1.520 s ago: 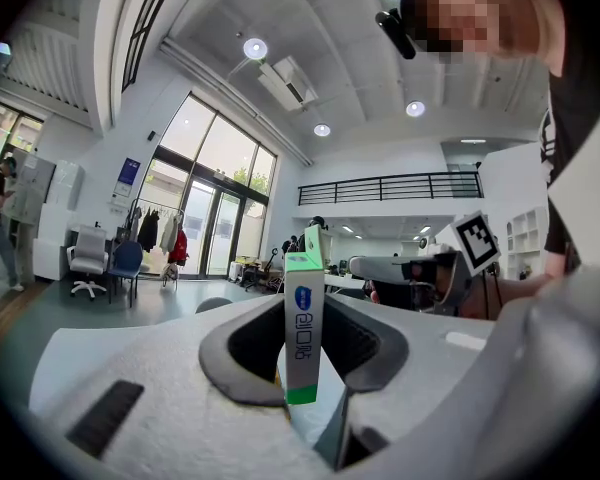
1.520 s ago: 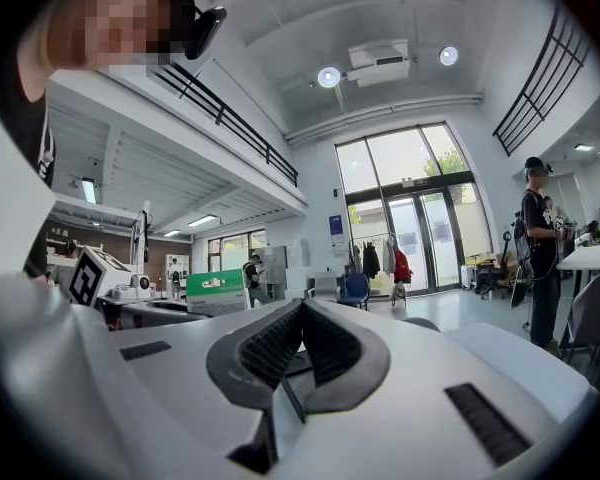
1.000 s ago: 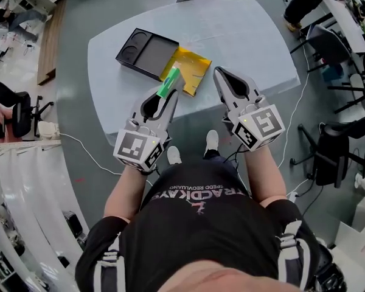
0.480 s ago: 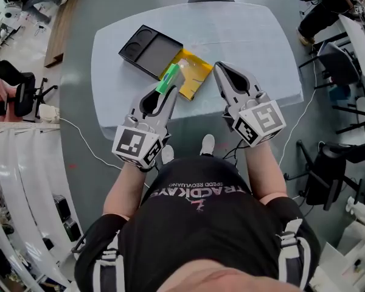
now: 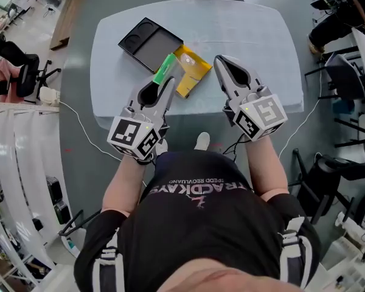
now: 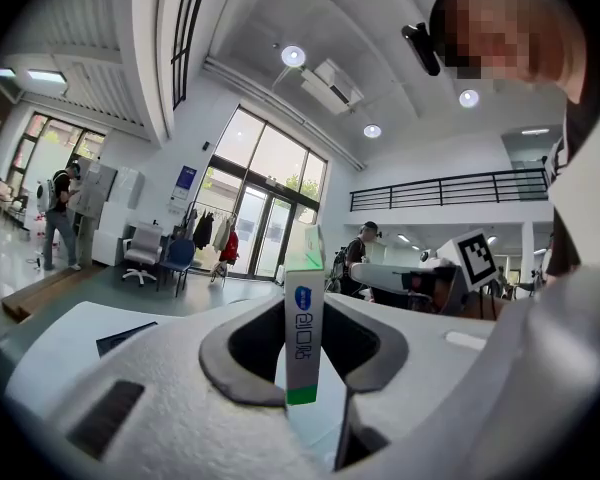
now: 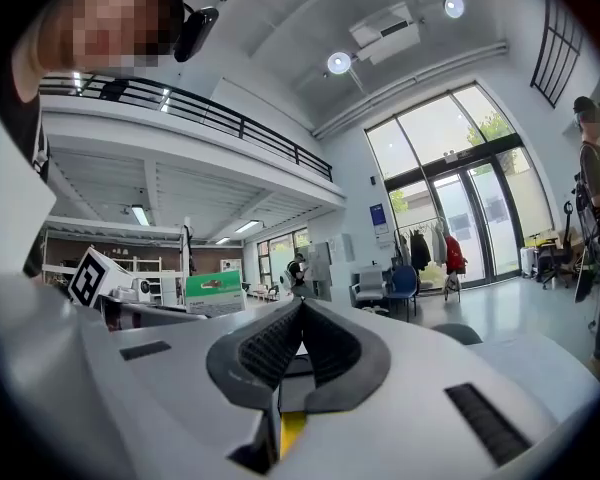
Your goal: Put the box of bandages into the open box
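Box of bandages (image 6: 302, 333) pinched between left gripper (image 5: 169, 81) fingers (image 6: 242, 313), over open box (image 5: 151, 47); right gripper (image 7: 300, 310) fingers together, empty.

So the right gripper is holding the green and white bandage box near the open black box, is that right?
No. The left gripper holds the green and white bandage box near the open black box, as the left gripper view shows; the right gripper is shut on nothing.

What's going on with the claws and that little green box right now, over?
Left claw shut on bandage box. Right claw shut, empty. Bandage box not yet in open box; nothing seen blocking it.
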A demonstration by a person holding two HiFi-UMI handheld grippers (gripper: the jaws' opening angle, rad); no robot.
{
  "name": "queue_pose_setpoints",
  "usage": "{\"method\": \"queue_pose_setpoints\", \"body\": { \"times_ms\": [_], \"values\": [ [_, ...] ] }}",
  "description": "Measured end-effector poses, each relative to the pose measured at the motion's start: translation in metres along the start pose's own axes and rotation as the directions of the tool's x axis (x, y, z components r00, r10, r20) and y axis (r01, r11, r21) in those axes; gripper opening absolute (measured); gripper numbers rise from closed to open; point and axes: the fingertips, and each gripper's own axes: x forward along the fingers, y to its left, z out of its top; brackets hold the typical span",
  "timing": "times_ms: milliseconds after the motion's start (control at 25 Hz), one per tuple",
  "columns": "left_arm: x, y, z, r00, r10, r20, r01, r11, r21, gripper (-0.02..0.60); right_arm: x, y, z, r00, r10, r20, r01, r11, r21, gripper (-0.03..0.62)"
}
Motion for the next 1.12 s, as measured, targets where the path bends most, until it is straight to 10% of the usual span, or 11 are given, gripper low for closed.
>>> {"method": "queue_pose_setpoints", "body": {
  "times_ms": [1120],
  "values": [
    [0.042,0.011,-0.037,0.988,0.142,-0.054,-0.148,0.982,-0.118,0.103,0.014,-0.050,-0.034,0.994,0.100,-0.049,-0.094,0.990,0.108,0.011]
  ]
}}
